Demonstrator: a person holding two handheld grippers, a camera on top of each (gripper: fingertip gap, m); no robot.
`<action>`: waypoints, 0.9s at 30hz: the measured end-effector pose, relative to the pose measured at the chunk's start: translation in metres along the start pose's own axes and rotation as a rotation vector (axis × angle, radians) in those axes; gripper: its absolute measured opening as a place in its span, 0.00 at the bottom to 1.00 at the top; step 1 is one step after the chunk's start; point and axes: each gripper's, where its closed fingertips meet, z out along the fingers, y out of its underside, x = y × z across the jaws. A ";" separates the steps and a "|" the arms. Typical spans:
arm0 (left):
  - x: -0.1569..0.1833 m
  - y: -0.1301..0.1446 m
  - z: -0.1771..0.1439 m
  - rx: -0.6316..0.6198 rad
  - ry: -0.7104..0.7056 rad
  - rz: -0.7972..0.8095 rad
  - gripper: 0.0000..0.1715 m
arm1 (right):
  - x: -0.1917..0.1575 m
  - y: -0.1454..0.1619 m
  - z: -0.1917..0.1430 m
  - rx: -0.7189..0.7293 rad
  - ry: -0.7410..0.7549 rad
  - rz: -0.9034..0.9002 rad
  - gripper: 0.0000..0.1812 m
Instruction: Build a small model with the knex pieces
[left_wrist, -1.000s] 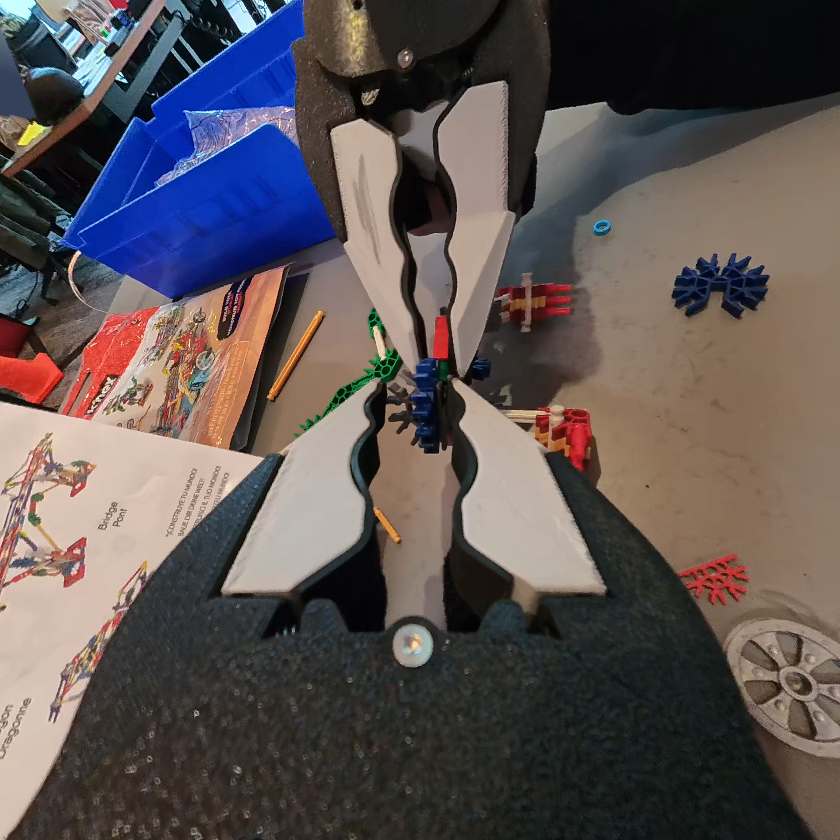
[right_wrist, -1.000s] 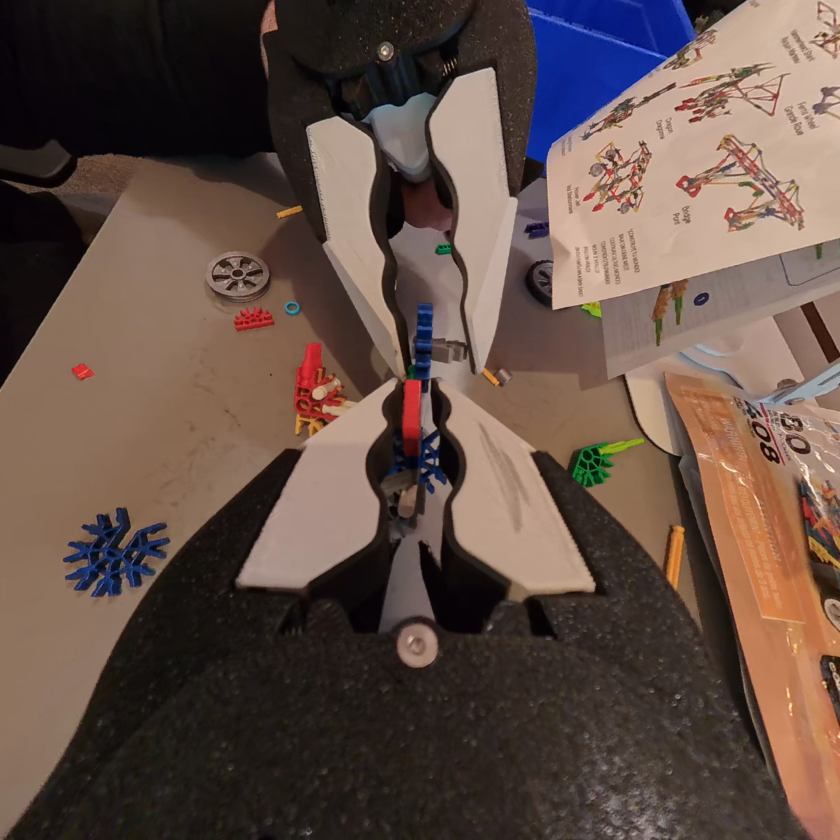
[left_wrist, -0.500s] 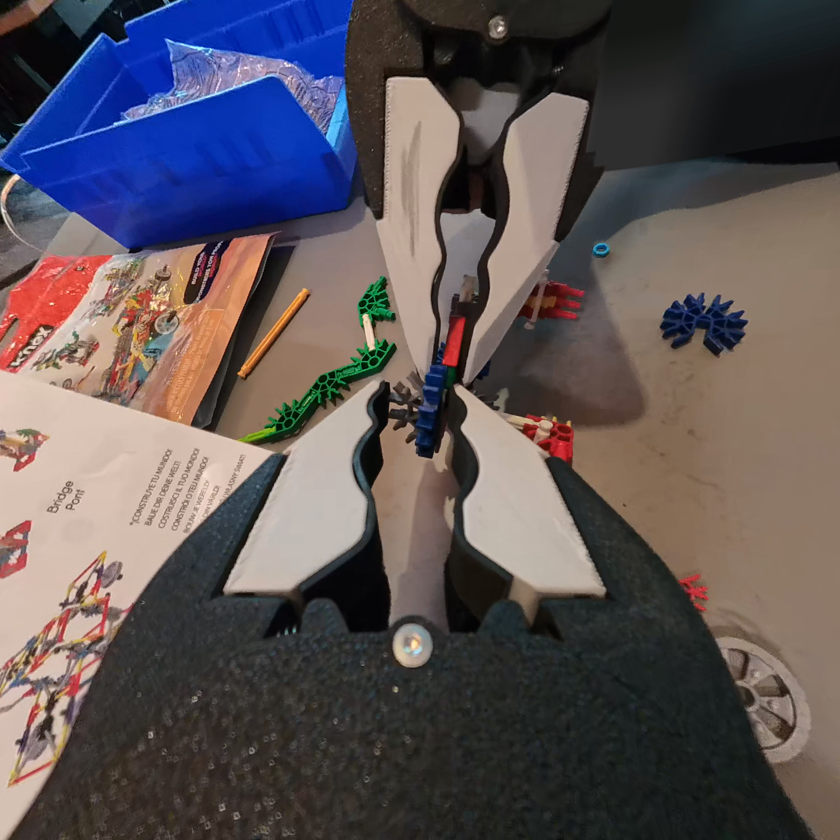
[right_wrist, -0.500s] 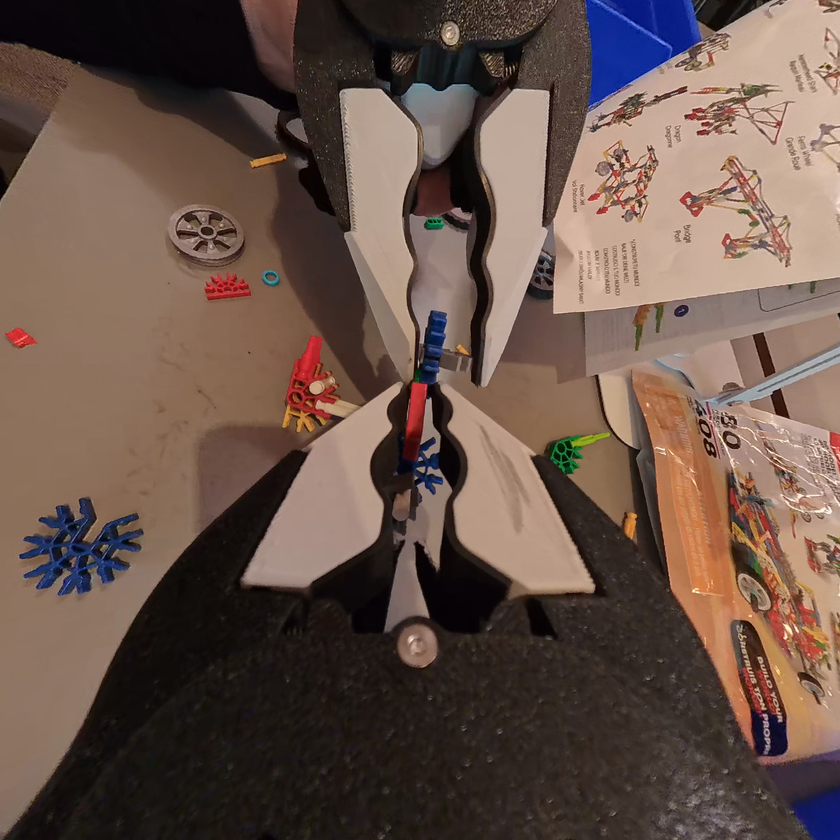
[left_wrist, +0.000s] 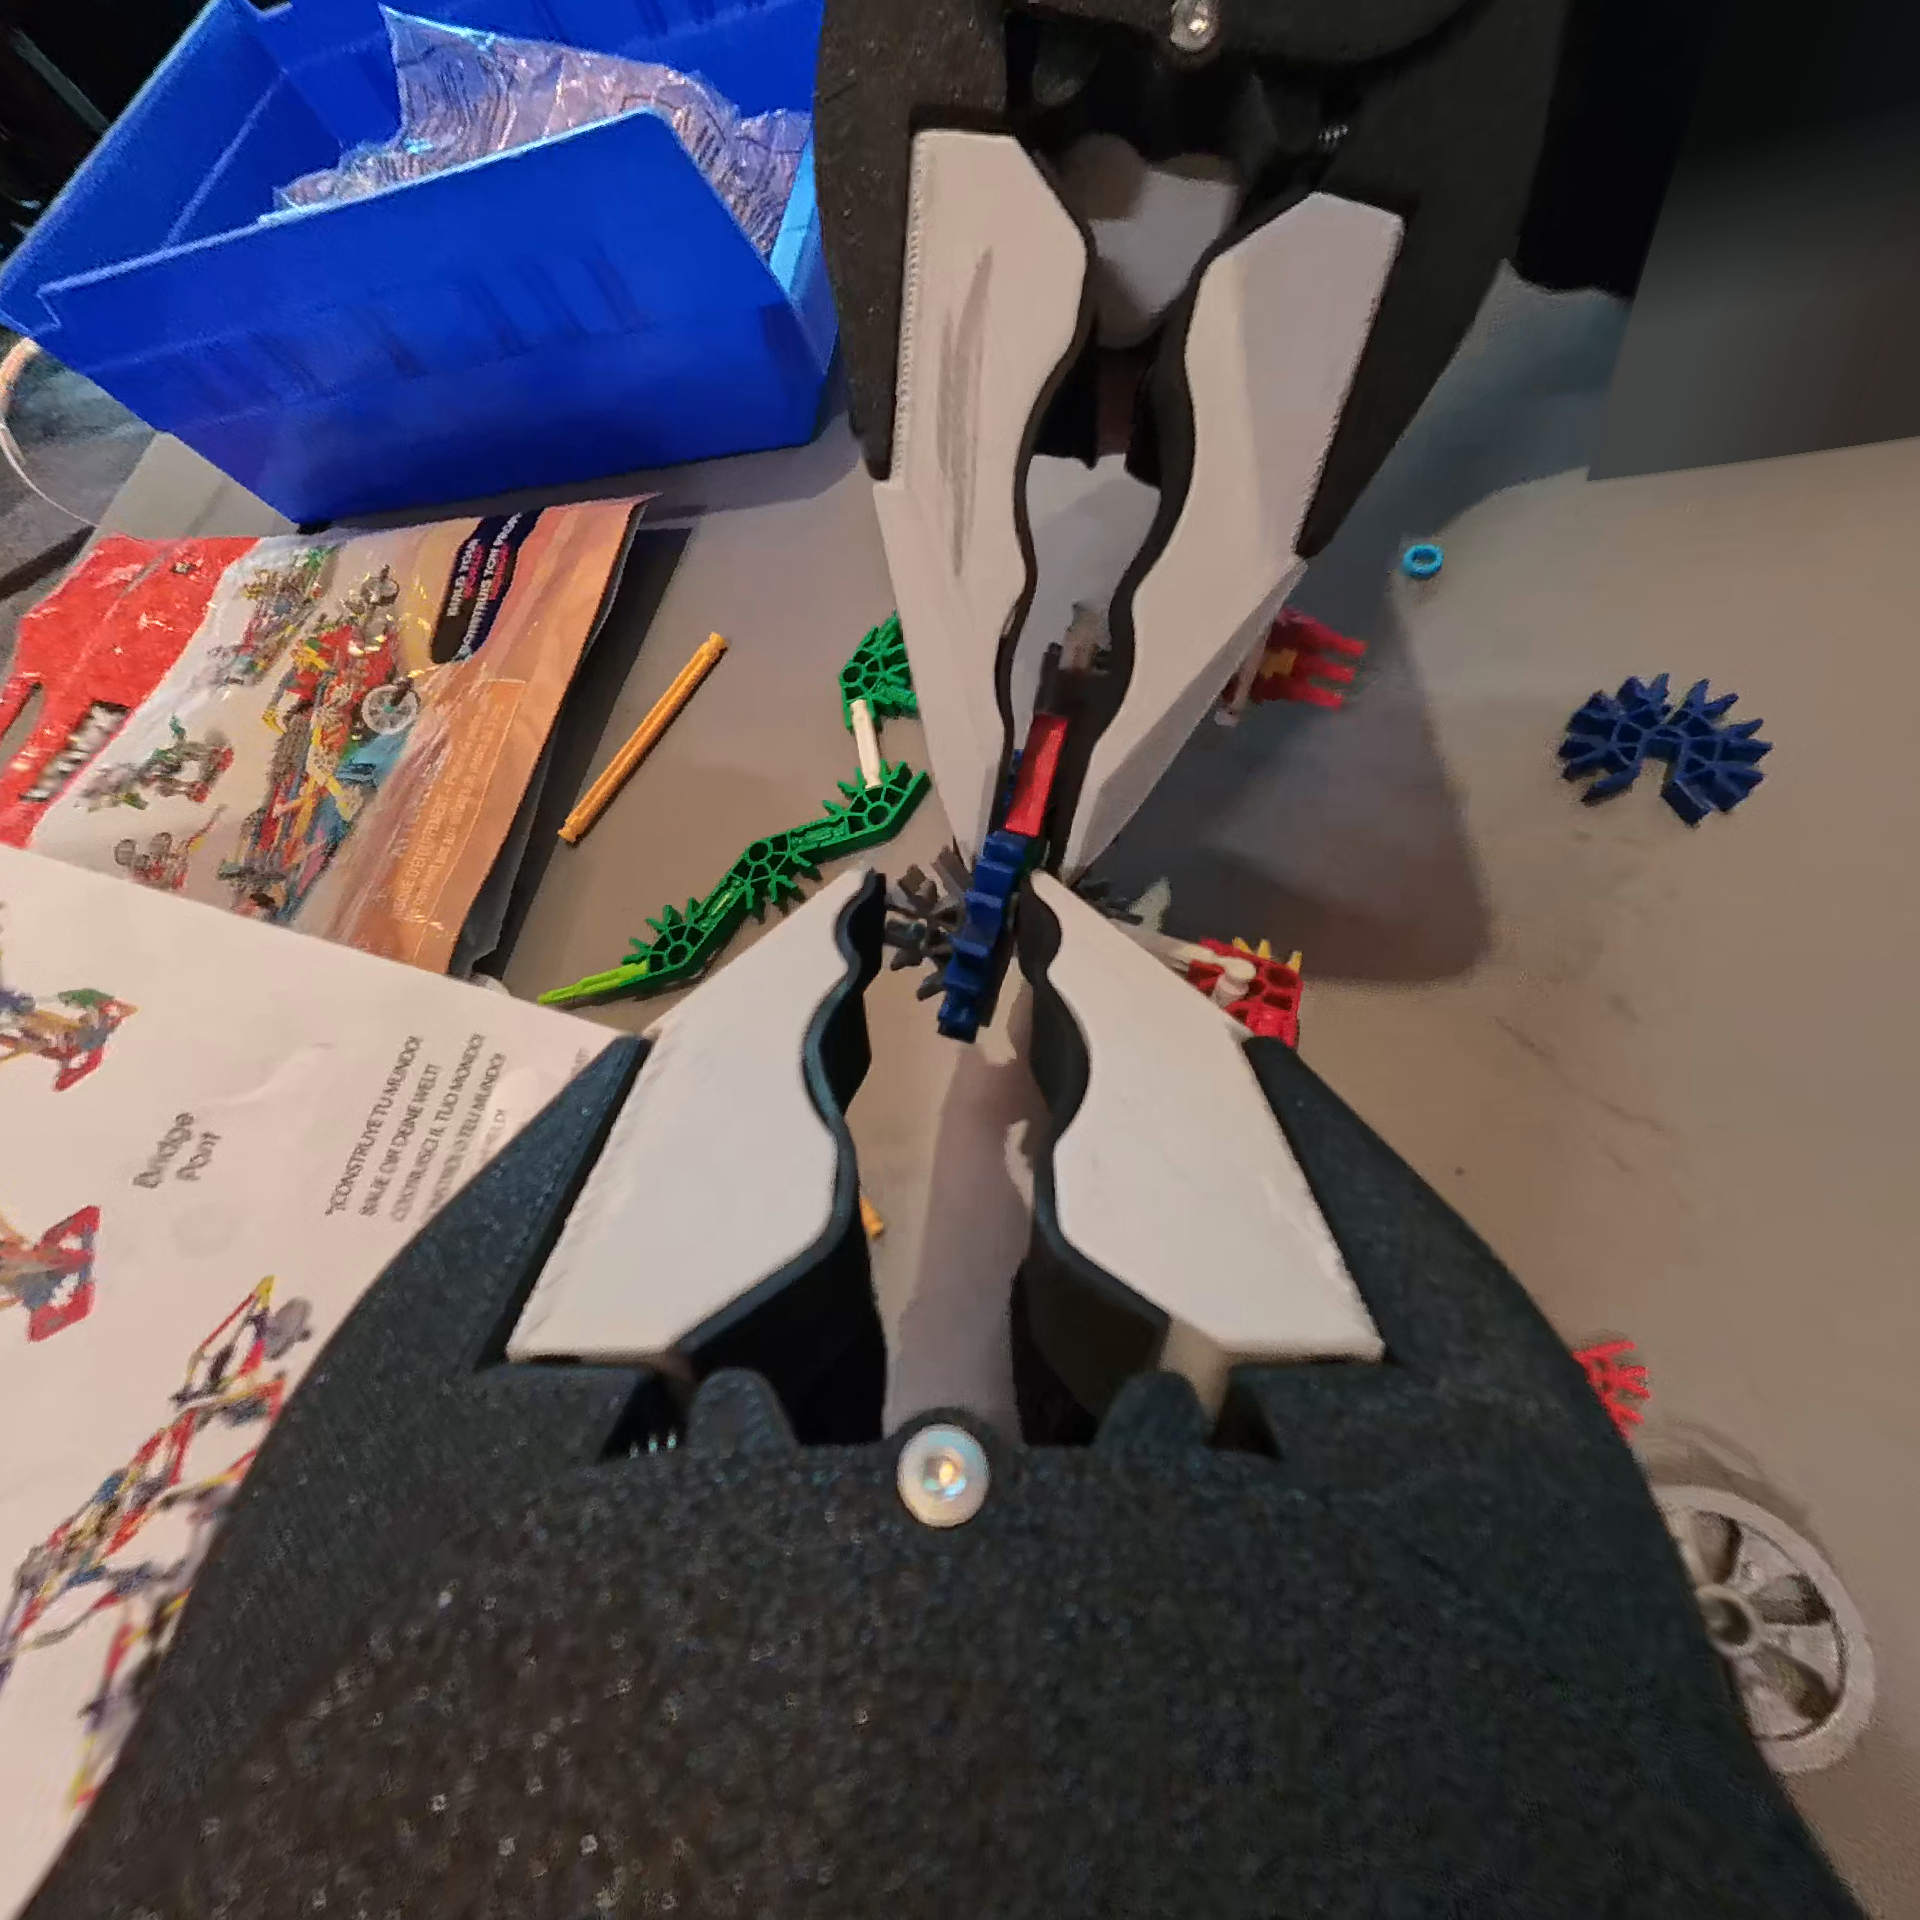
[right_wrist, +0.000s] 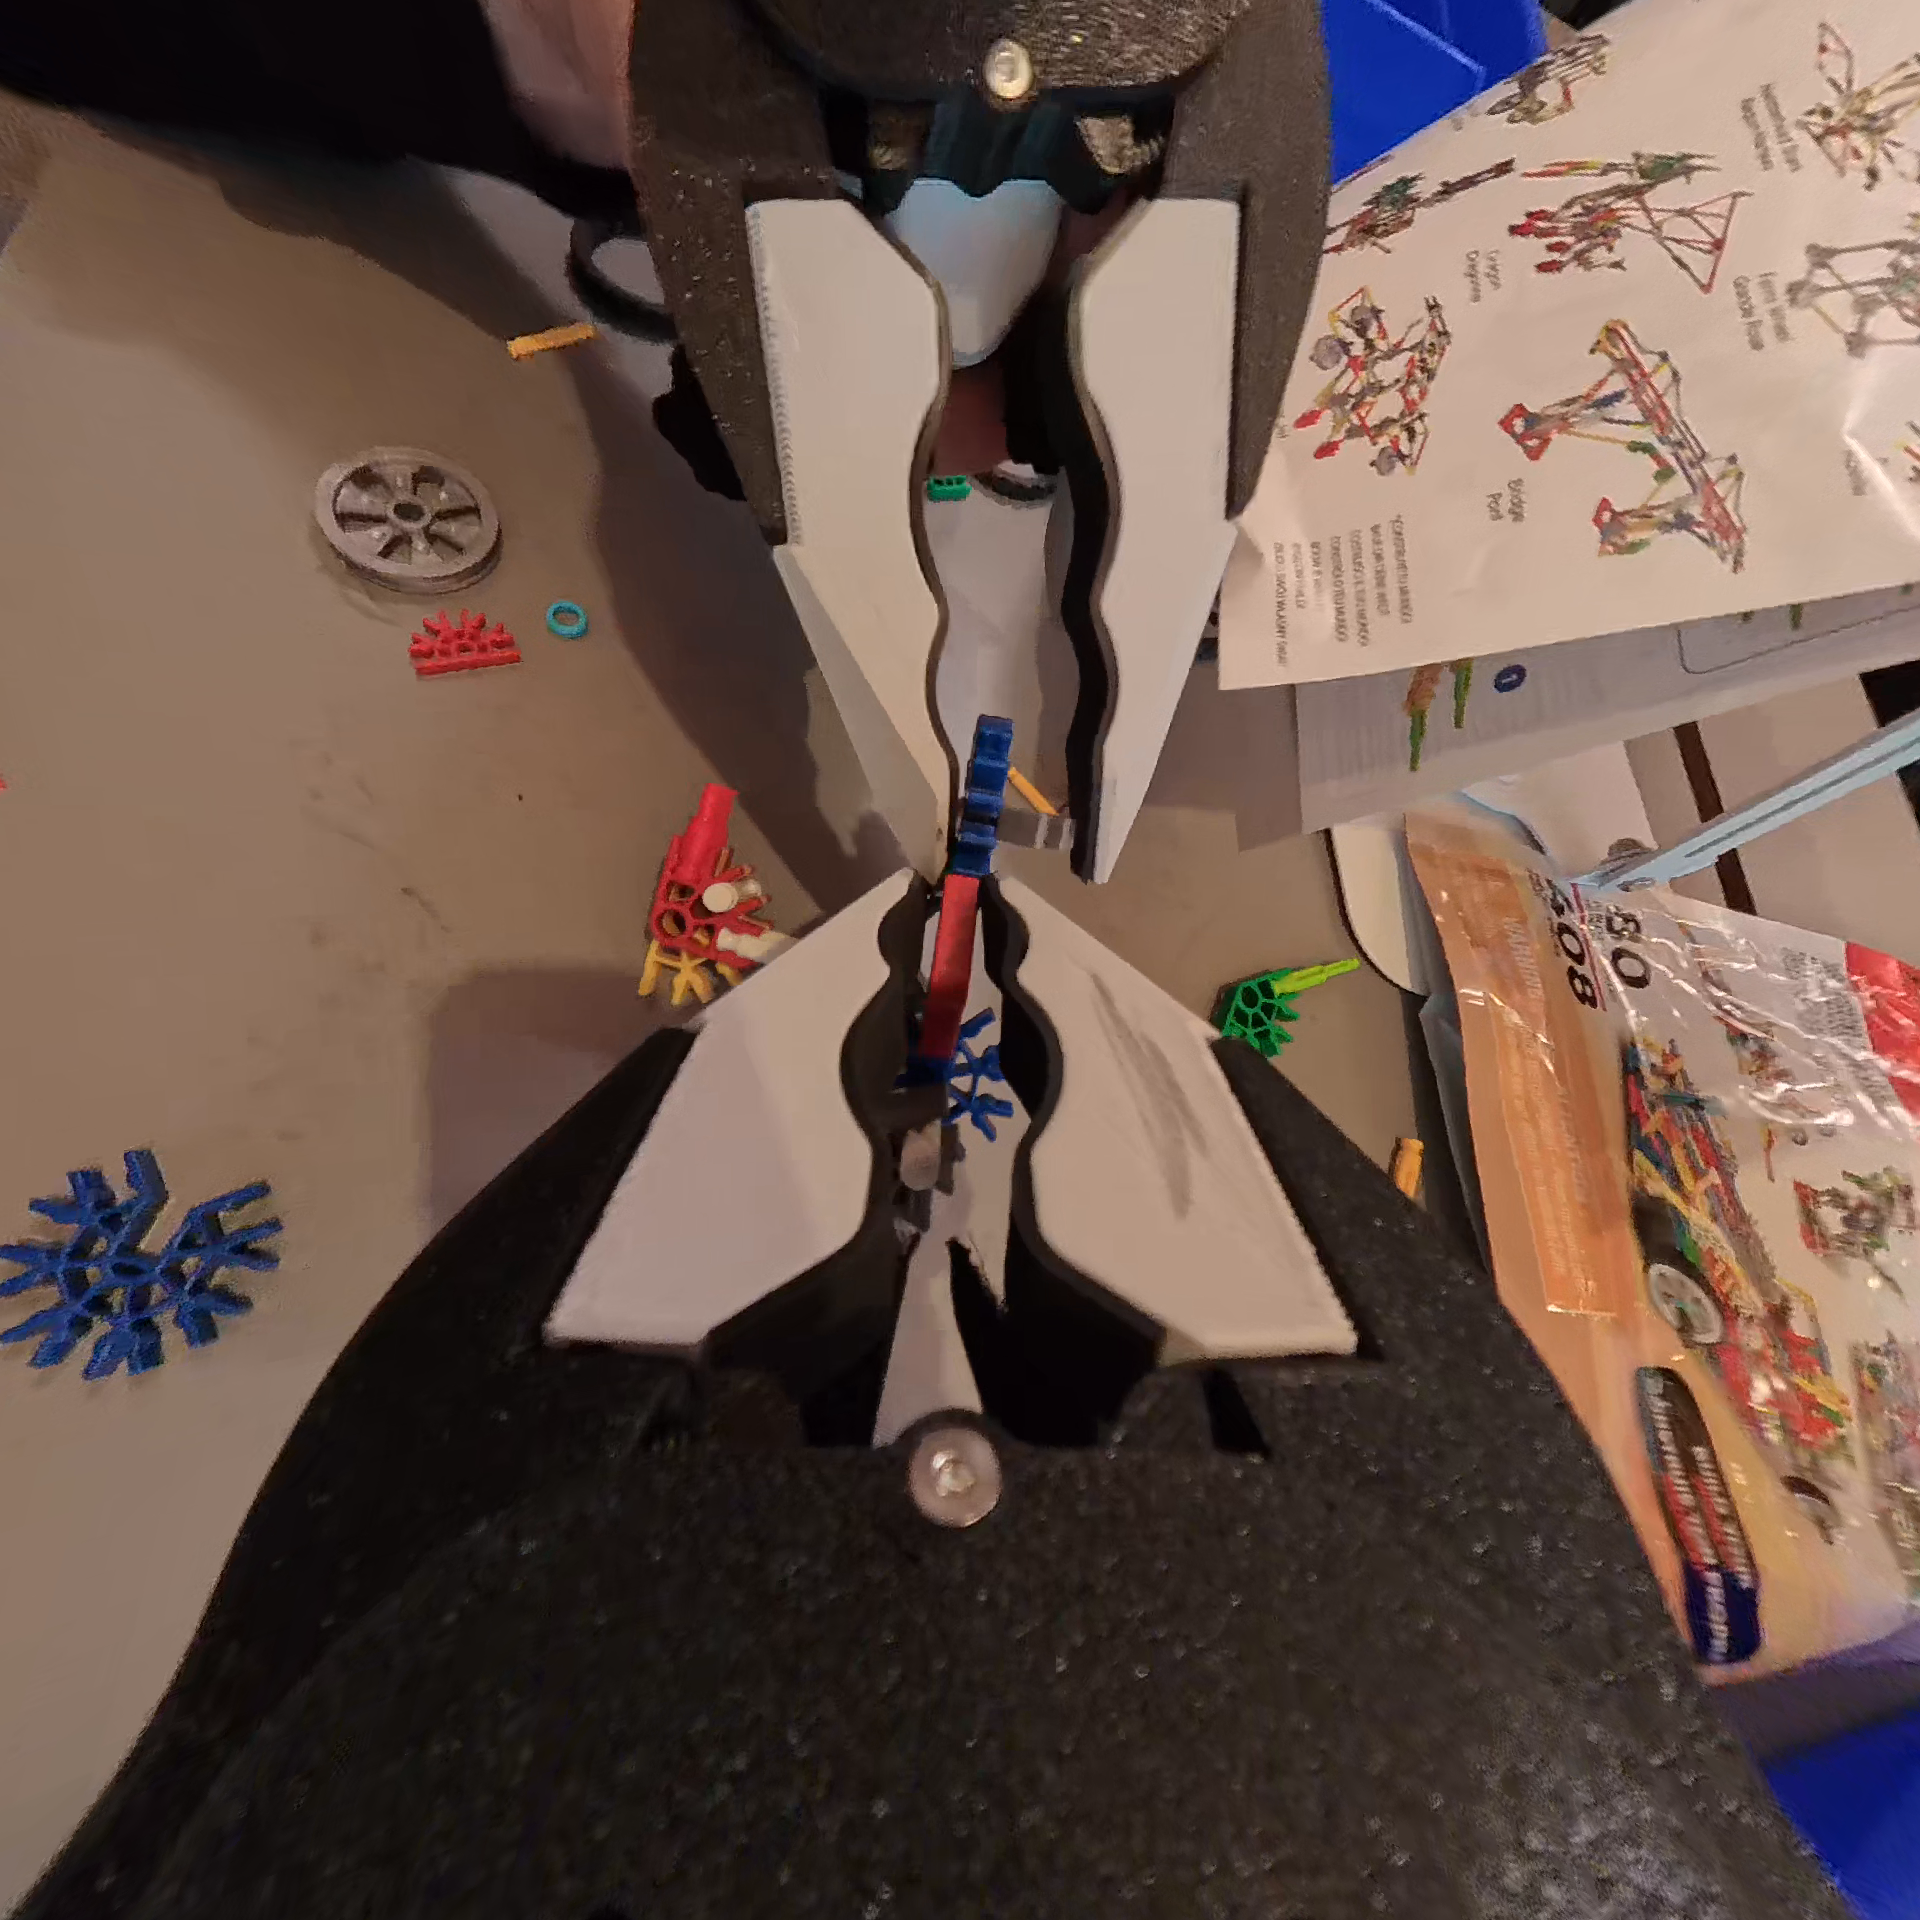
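Both grippers meet tip to tip over the grey desk (left_wrist: 1558, 1091). The left gripper (left_wrist: 951, 894) has its jaws narrow, pinched on a blue gear (left_wrist: 982, 925) standing on edge, with a grey snowflake connector (left_wrist: 920, 914) just at its nine o'clock. Facing it from twelve o'clock, the right gripper (right_wrist: 951, 883) is clamped on a red piece (right_wrist: 951, 977) that touches the gear; a small blue connector (right_wrist: 971, 1081) sits deeper between its jaws.

On the desk: a green connector chain (left_wrist: 790, 862) at ten o'clock of the left tips, an orange rod (left_wrist: 644, 736) beyond it, a blue bin (left_wrist: 436, 343) farther at eleven. A red-and-yellow cluster (left_wrist: 1247, 982) lies just at three o'clock, a big blue snowflake piece (left_wrist: 1662, 748) well off at two, a grey wheel (left_wrist: 1756, 1631) at five. An instruction sheet (left_wrist: 208, 1143) and a toy package (left_wrist: 312, 707) lie at nine.
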 end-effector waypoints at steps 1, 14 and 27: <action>-0.003 0.000 -0.003 0.008 -0.021 0.007 0.16 | 0.001 -0.001 0.001 0.018 -0.007 0.024 0.04; -0.005 -0.003 -0.003 0.057 0.003 -0.076 0.14 | 0.002 0.013 0.004 -0.015 -0.049 0.113 0.08; -0.022 -0.009 -0.015 0.144 -0.013 -0.252 0.32 | 0.026 0.021 -0.001 0.044 0.005 0.216 0.04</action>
